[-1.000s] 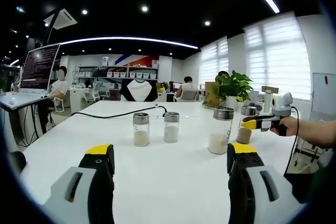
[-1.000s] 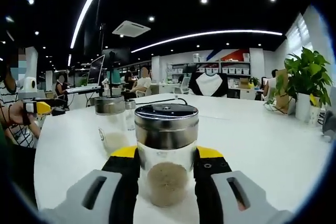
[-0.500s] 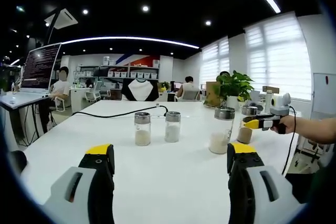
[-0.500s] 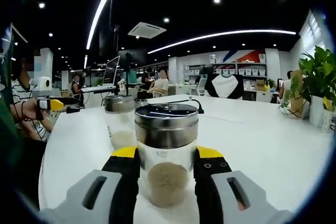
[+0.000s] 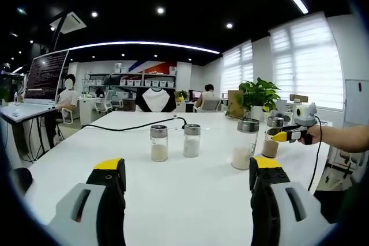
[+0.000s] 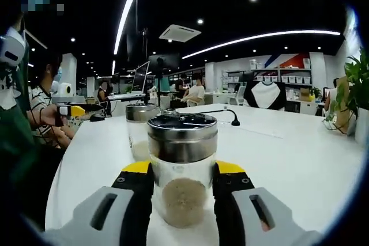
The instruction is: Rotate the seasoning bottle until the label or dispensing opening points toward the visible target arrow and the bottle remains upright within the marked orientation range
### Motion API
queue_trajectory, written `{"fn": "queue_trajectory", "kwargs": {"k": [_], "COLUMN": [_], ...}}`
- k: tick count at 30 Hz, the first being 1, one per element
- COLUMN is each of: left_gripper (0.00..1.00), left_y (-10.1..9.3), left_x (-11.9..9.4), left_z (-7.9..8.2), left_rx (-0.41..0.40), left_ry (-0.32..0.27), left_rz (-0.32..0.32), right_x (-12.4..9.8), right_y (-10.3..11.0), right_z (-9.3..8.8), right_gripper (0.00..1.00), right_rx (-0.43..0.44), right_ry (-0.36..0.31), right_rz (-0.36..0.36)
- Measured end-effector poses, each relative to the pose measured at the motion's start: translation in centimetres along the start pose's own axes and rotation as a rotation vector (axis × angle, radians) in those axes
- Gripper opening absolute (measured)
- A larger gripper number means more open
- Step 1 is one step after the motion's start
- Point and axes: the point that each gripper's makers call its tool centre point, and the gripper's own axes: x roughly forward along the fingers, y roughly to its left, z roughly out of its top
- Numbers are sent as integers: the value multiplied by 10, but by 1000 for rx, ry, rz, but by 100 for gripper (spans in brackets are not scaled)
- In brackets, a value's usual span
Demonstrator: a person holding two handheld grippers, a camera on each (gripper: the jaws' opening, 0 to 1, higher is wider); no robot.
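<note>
The seasoning bottle (image 6: pixel 182 165), clear glass with a steel lid and brown powder at its bottom, stands upright on the white table (image 6: pixel 300 159). My right gripper (image 6: pixel 183 171) is shut on it, with a yellow-tipped jaw pressing each side. In the left gripper view the same bottle (image 5: pixel 269 145) is at the right, with the right gripper (image 5: pixel 278 136) and a person's hand on it. My left gripper (image 5: pixel 185 168) hovers low over the table (image 5: pixel 184 200), open, with nothing between its jaws. The left gripper (image 6: pixel 74 110) also appears far left in the right gripper view.
Two small shakers (image 5: pixel 158 143) (image 5: pixel 191 140) and a larger jar of white powder (image 5: pixel 244 145) stand mid-table; the jar (image 6: pixel 140 133) sits just behind the held bottle. A black cable (image 5: pixel 130 125) crosses the far side. A potted plant (image 5: pixel 259 93) stands at the far right.
The right gripper view has swung steadily to the left, with the bottle still held centred in the jaws. The left gripper view has barely shifted.
</note>
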Motion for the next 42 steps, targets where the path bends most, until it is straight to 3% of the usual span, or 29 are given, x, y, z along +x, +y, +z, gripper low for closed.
{"fn": "queue_trajectory", "kwargs": {"k": [9, 11, 13, 18, 21, 29, 32, 42], "left_gripper": [93, 93, 93, 93, 93, 93, 93, 93], "left_y": [0, -1, -1, -2, -1, -3, -1, -2], "left_x": [0, 0, 1, 0, 0, 1, 0, 1], "left_z": [1, 1, 0, 0, -1, -2, -1, -5], "left_rx": [0, 2, 1, 1, 0, -5, -12, -14], "left_ry": [0, 2, 3, 5, 5, 5, -1, 7], "left_rz": [0, -2, -3, -6, -2, -12, -9, -11], "right_x": [1, 0, 1, 1, 1, -1, -2, -3], "right_y": [2, -12, -7, -2, -1, 4, 2, 6], "right_z": [-1, 2, 5, 5, 10, 7, 11, 19], "right_gripper": [40, 50, 58, 58, 58, 57, 57, 55], "right_rx": [-23, -49, -14, -3, 16, -4, 32, 16], "right_ry": [-5, -14, -28, 7, -28, 14, -19, -37], "right_rz": [-21, -99, -91, -140, -175, -333, -387, -573]}}
